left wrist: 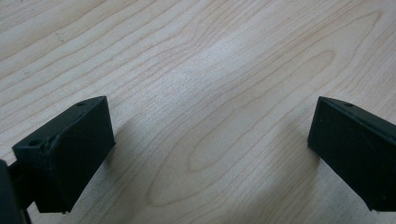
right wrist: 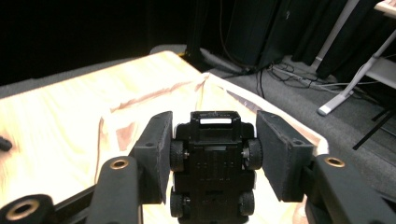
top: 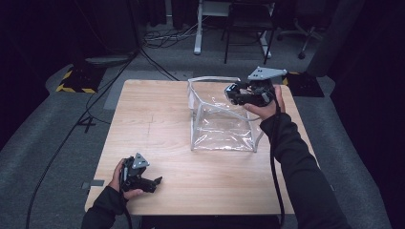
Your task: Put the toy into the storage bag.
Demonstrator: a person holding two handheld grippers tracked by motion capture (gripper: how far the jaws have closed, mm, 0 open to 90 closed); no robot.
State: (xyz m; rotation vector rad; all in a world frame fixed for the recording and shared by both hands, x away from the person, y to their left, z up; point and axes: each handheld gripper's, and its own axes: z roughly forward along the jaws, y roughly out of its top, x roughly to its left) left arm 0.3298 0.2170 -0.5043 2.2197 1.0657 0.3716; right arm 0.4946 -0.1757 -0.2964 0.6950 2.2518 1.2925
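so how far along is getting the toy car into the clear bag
Done: the right gripper is shut on the black toy car, underside facing its camera, and in the high view is up at the clear bag's far right corner. In hand: carrying the car above the bag's open top. Left: lowering it in and letting go. The left gripper rests open on the wooden table, holding nothing.

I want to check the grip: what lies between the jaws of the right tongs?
In the right gripper view, a black toy car, underside facing the camera, sits clamped between the jaws of the right tongs.
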